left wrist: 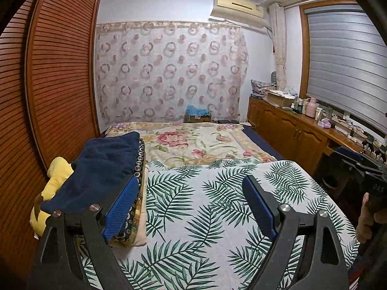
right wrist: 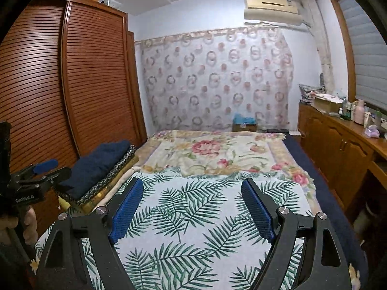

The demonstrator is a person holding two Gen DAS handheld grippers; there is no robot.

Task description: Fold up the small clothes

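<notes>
A stack of folded clothes lies at the bed's left side, with a navy blue garment on top; it also shows in the right wrist view. Under it are a dark patterned piece and a yellow item. My left gripper is open and empty above the palm-leaf cloth, its left finger beside the stack. My right gripper is open and empty above the same cloth. The left gripper shows at the left edge of the right wrist view.
A floral blanket covers the far bed. A louvred wooden wardrobe stands at the left. A wooden cabinet with bottles and boxes runs along the right under the window. A cardboard box sits past the bed.
</notes>
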